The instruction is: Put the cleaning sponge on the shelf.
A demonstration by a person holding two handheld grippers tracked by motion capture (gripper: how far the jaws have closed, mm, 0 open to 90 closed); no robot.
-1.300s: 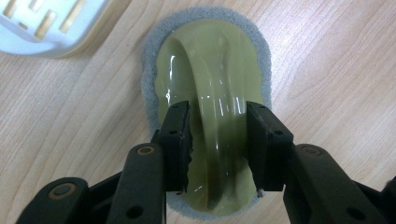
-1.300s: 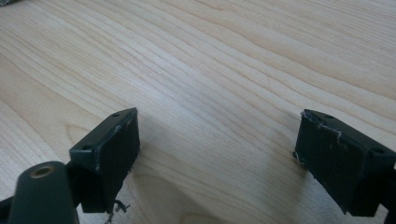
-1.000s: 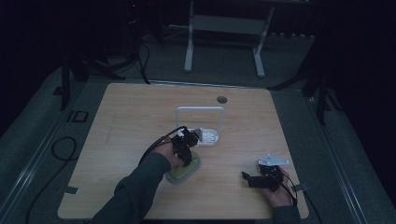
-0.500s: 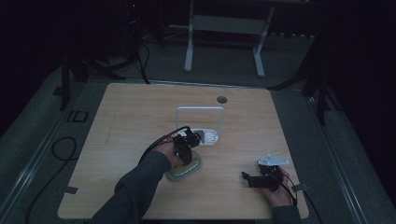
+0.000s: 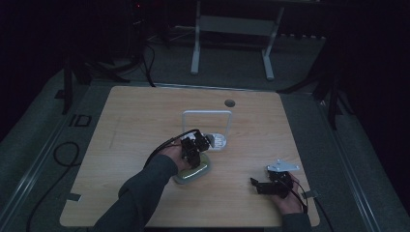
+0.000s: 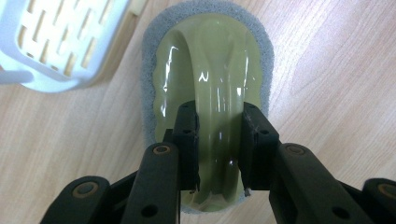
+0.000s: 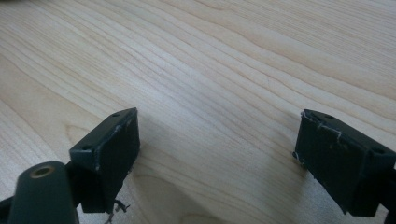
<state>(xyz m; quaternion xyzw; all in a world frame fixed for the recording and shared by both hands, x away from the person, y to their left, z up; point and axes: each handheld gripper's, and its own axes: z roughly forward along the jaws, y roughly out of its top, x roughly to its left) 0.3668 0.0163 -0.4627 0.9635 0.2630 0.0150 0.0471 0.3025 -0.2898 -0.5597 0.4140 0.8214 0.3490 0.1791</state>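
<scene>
Left gripper (image 6: 218, 140) clamped on the glossy olive-green arched handle of a scrubbing sponge (image 6: 205, 60), oval grey foam pad beneath, lying flat on the wooden table (image 5: 135, 121), just beside a white slotted basket (image 6: 60, 42), right gripper (image 7: 217, 158) wide apart over bare wood, holding nothing

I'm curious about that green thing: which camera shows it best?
The left gripper view: the glossy green-handled scrubber with grey sponge base lies close, its handle clamped between the jaws. The high view shows it small; the right gripper view shows wooden table.
</scene>
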